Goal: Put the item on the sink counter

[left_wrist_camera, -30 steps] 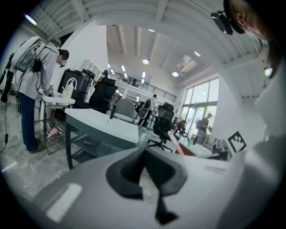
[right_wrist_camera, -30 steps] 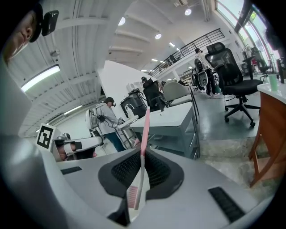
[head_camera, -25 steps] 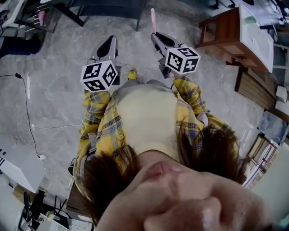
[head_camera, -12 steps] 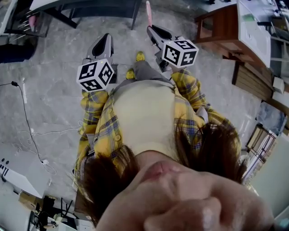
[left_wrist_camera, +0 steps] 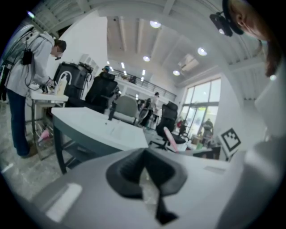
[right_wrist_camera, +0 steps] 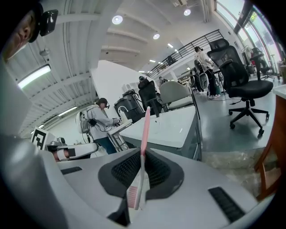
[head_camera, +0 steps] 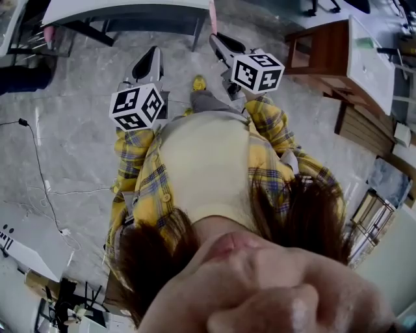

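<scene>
**Spotter:** Quick one: where is the pink toothbrush (right_wrist_camera: pixel 144 134)?

**Me:** Pinched in my right claw (right_wrist_camera: pixel 142 157)! Both jaws press flat against it. The bristle end sits low, back toward the camera, and the handle pokes up past the tips, close to upright. It rests on no surface. In the head view its pink tip shows at top centre, crossing the edge of the white table (head_camera: pixel 123 10).

**Spotter:** And the other one?

**Me:** My left claw (left_wrist_camera: pixel 144 156) is pressed together with nothing caught between the pads, only a pale sliver of floor showing low down behind them.

**Spotter:** Where are the two of them?

**Me:** Held out in front of my chest, side by side and apart, over the grey stone floor (head_camera: pixel 78 130). My yellow shoe (head_camera: pixel 199 82) peeks out between them in the frame. The white table runs along the top edge, just beyond both claws.

**Spotter:** Anything off to the sides?

**Me:** A wooden cabinet (head_camera: pixel 325 45) with a pale top stands at upper right, well apart from the toothbrush. A thin cable (head_camera: pixel 40 169) trails down the left side. Looking along the right claw, a black office chair (right_wrist_camera: pixel 239 85) stands at right, and a person in a grey top (right_wrist_camera: pixel 100 120) bends over a cart behind the table, left of centre.
</scene>
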Demonstrator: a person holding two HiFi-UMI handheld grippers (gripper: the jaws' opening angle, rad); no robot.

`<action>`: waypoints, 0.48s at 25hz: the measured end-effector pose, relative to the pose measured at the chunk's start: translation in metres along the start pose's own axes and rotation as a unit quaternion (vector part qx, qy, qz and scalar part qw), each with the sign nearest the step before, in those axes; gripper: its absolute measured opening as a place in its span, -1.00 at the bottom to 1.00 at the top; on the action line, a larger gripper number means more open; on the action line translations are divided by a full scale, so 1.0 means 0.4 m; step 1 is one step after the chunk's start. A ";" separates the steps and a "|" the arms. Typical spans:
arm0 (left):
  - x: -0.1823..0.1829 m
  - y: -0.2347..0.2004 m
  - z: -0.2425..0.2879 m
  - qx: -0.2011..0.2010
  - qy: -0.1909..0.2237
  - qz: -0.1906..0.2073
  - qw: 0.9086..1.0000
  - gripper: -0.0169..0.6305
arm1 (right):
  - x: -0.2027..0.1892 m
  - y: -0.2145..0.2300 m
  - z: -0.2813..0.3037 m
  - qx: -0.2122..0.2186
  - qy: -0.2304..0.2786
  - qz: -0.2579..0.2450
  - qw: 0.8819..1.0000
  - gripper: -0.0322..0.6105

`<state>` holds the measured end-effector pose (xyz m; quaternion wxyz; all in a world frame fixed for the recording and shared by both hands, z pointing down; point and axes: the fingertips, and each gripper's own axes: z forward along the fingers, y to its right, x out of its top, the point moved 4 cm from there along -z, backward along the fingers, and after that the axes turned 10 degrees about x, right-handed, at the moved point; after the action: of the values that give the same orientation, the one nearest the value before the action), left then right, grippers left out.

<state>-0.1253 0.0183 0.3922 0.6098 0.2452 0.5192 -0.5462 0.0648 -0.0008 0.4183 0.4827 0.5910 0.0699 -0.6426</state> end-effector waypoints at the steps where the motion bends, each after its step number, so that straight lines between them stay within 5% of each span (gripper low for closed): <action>1: 0.009 0.001 0.016 0.002 0.000 0.002 1.000 -0.93 | 0.011 0.011 0.010 0.003 -0.001 0.000 1.000 -0.79; 12: 0.084 0.014 0.182 0.020 -0.003 0.014 1.000 -0.93 | 0.121 0.146 0.096 0.026 -0.002 0.007 1.000 -0.79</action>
<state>-0.0982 -0.0571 0.3852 0.6139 0.2626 0.5027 -0.5490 0.0871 -0.0829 0.4178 0.4723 0.6023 0.0482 -0.6418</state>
